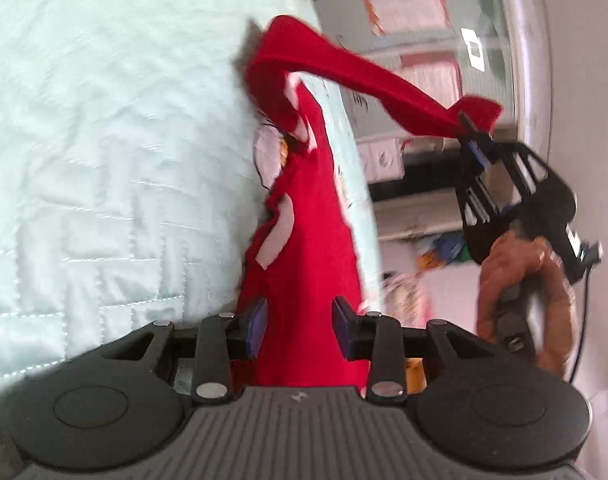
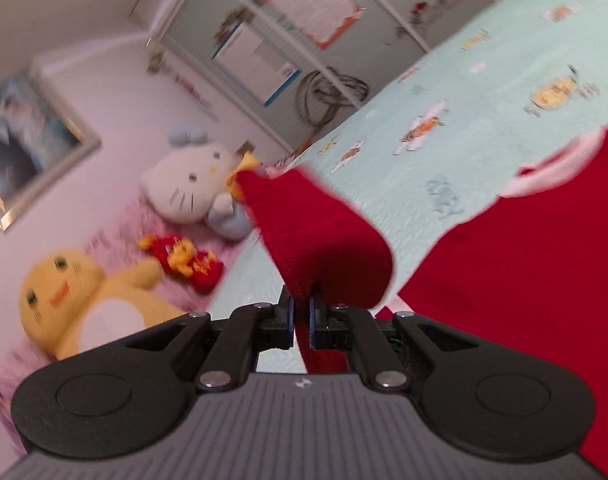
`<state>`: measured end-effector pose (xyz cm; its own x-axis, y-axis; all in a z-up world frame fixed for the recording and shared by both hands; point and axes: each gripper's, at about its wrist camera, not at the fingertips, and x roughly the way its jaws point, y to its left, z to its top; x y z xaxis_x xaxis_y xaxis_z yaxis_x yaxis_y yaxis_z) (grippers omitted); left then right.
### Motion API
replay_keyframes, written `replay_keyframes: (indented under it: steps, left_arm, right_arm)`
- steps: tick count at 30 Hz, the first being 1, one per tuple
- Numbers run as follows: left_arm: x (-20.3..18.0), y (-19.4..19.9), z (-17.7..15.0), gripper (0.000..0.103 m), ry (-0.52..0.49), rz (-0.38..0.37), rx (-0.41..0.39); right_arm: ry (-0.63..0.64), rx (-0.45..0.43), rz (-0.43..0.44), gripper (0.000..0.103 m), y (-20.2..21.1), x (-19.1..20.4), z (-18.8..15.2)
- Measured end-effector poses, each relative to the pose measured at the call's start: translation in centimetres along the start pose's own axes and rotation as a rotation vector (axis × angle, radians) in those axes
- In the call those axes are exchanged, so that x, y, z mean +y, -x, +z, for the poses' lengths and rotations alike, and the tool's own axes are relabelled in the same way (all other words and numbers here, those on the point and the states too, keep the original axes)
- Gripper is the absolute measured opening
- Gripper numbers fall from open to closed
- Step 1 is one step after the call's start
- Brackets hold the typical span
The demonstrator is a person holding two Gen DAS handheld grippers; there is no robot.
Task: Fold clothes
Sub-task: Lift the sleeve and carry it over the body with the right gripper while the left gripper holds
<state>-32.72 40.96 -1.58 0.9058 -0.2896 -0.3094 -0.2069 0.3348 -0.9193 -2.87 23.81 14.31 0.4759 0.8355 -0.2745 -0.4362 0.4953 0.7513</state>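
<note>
As seen from the left wrist, a red garment (image 1: 304, 216) hangs and stretches across the middle of the view, with a pale green quilt (image 1: 103, 140) filling the left side. The left gripper (image 1: 299, 330) has its jaws partly apart with red cloth running between them; whether the pads truly pinch the cloth I cannot tell. At far right, the right gripper (image 1: 470, 130), held in a hand (image 1: 516, 280), has its jaws closed on a narrow strip of the garment, perhaps a sleeve, lifted clear of the quilt. Everything is blurred.

From the right wrist, the right gripper (image 2: 301, 312) shows its jaws nearly together, clamping a rolled fold of red cloth (image 2: 324, 248) that rises away from it. More of the garment spreads flat on the quilt (image 2: 444, 140) at near right. Soft toys lie at far left: a white cat (image 2: 187, 192) and a yellow one (image 2: 75, 292).

My judgement is that a sleeve or edge is being carried over the body. To do it well, keep the strip taut between both grippers, bring it across low and level, lay it along the body's edge, and let go only once it rests flat.
</note>
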Motion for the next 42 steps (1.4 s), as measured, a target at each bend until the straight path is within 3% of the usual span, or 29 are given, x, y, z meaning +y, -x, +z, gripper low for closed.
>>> replay_keyframes:
  steps: [4,8,10,15,17,19,21,22,26,33,38,39,42]
  left_arm:
    - [0.7,0.3,0.0,0.039,-0.087,0.049,0.008]
    - [-0.1,-1.5,1.4,0.031,-0.132,0.098,0.017]
    - [-0.3,-1.8,1.5,0.02,-0.15,0.136,0.022]
    - [-0.5,-2.9,2.0,0.018,-0.135,0.226,0.034]
    - [-1.7,-2.3,1.7,0.022,-0.173,0.271,0.021]
    - [-2.6,-1.7,1.3,0.04,-0.212,0.298,0.012]
    - [-2.4,-1.4,1.3,0.047,-0.2,0.309,0.009]
    - [-2.1,-1.2,1.4,0.058,-0.189,0.312,0.008]
    - [-1.5,-0.7,1.9,0.057,-0.143,0.295,0.009]
    - [-0.7,0.4,2.9,0.054,-0.061,0.231,0.019]
    - [-1.3,-1.3,3.0,0.053,-0.088,0.216,0.067]
    - [-1.3,-1.6,3.1,0.049,-0.076,0.206,0.077]
    - [-1.5,-2.3,3.1,0.01,-0.108,0.25,0.089]
  right_arm:
    - [-0.088,-0.004,0.051,0.006,1.3,-2.4,0.8]
    - [-0.048,-0.008,0.103,0.005,2.0,-2.8,2.0]
    - [0.011,-0.015,0.095,0.005,2.2,-2.4,2.9]
    - [0.176,-0.055,0.068,0.005,2.8,-0.6,5.8]
    - [0.238,-0.066,0.071,0.005,2.9,0.4,7.0]
    - [0.276,-0.064,0.077,0.005,2.9,1.3,7.9]
    - [0.312,-0.053,0.088,0.005,2.9,2.2,8.2]
    - [0.326,-0.046,0.096,0.005,3.1,2.5,8.2]
    - [0.368,-0.02,0.123,0.005,4.0,3.1,7.4]
    - [0.292,-0.019,0.131,0.006,5.7,1.2,7.3]
    - [0.291,-0.027,0.087,0.006,5.4,0.5,7.6]
    - [0.299,-0.028,0.078,0.006,5.2,0.7,7.6]
    - [0.331,-0.04,0.049,0.006,4.6,1.5,7.6]
